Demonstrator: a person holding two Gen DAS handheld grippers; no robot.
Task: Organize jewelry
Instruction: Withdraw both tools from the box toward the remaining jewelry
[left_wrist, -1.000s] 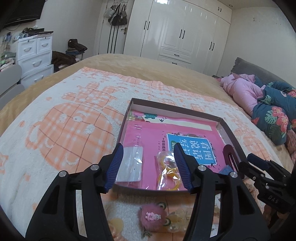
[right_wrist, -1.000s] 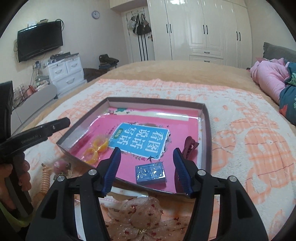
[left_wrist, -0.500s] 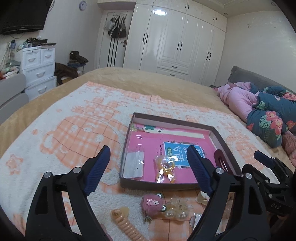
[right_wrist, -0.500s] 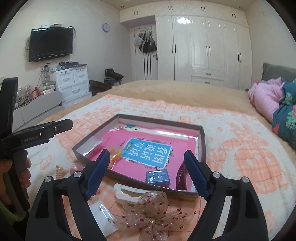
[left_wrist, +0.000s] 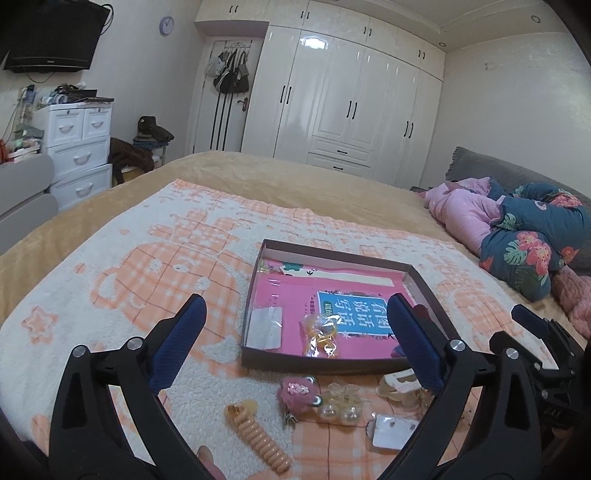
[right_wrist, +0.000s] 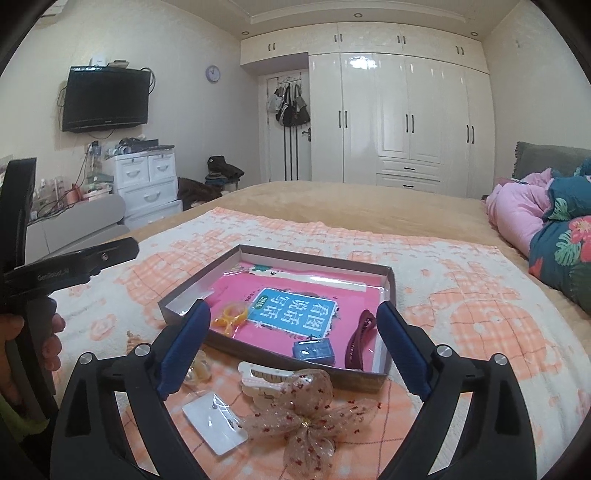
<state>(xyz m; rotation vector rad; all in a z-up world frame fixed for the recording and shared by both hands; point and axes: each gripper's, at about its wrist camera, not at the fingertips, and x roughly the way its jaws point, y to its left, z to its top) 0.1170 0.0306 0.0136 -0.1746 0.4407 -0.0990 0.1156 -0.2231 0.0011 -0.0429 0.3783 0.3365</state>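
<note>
A shallow brown box (right_wrist: 384, 373) sits on the peach-and-white blanket (left_wrist: 110, 295), lined with a pink book; in it lie a bag of yellow rings (left_wrist: 320, 334), a clear flat packet (left_wrist: 265, 328), a small blue case (right_wrist: 313, 349) and a maroon hair clip (right_wrist: 360, 339). Loose on the blanket, just in front of the box, are a sheer sequined bow (right_wrist: 306, 413), a white earring card (right_wrist: 214, 421), a coiled peach hair tie (left_wrist: 262, 437) and a pink pompom (left_wrist: 295, 392). The left gripper (left_wrist: 295, 343) and right gripper (right_wrist: 293, 345) both hover spread wide, holding nothing.

Soft, even ceiling light glares on the glossy wardrobe doors (left_wrist: 332, 107); sharp focus, heavy fisheye bending and dark corners.
</note>
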